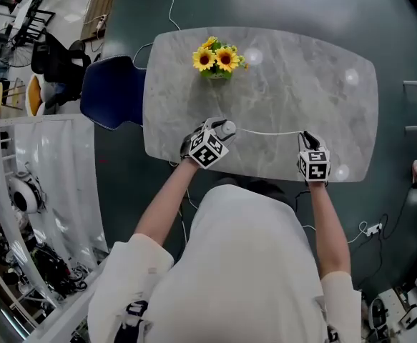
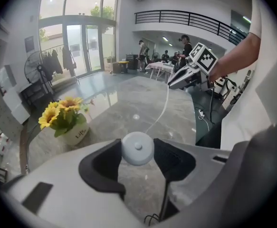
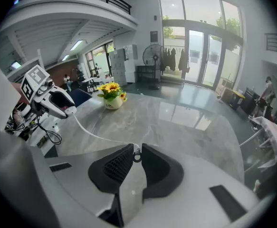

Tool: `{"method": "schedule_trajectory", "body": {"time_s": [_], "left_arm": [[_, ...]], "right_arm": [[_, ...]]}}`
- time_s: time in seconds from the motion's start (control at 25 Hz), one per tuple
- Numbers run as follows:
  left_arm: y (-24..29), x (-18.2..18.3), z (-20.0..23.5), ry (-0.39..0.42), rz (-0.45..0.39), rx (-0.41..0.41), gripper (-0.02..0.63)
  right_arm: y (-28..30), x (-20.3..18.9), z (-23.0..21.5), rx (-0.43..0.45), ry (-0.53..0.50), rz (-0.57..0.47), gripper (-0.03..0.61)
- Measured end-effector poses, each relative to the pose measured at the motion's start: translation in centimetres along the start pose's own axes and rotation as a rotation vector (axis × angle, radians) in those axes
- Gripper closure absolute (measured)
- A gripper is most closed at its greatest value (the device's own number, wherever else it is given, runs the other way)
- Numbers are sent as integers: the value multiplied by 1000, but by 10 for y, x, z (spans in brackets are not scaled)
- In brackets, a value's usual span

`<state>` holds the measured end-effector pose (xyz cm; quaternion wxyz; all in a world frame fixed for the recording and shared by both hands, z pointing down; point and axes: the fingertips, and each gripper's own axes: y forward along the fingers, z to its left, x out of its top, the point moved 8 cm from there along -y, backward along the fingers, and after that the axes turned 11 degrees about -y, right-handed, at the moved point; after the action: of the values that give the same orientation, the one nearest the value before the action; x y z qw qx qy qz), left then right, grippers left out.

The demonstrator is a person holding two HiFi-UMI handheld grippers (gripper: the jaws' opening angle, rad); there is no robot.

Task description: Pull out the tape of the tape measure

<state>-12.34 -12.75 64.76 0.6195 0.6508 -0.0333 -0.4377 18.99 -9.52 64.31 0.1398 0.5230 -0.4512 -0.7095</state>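
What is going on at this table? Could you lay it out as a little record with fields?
Who: a person in white with a hand-held gripper in each hand
Left gripper: shut on the round tape measure case
Right gripper: shut on the end ring of the tape
Tape: white, pulled out, running from one gripper to the other over the table
Table: grey marble top
Also there: sunflower pot near the far edge; blue chair at the left end
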Motion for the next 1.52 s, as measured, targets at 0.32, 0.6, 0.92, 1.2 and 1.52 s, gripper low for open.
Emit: {"method": "schedule_trajectory", "body": {"time_s": [0.32,0.6,0.92,1.2,1.52], "left_arm": [[47,-33,25,-48,87,-3,396],[85,-57,37,-46,141,9,396],[113,-77,43,17,177,75,396],[123,-85,42,24,189,84,396],[127,-92,42,22,175,73,393]], "right_arm": [[55,-14,11,69,-26,109,505],[92,-36,24,110,-27,187,505],[122,-59,33,119,-51,254,503],[131,-74,43,123,-80,302,503],[137,-74,51,77,-141,303,489]]}}
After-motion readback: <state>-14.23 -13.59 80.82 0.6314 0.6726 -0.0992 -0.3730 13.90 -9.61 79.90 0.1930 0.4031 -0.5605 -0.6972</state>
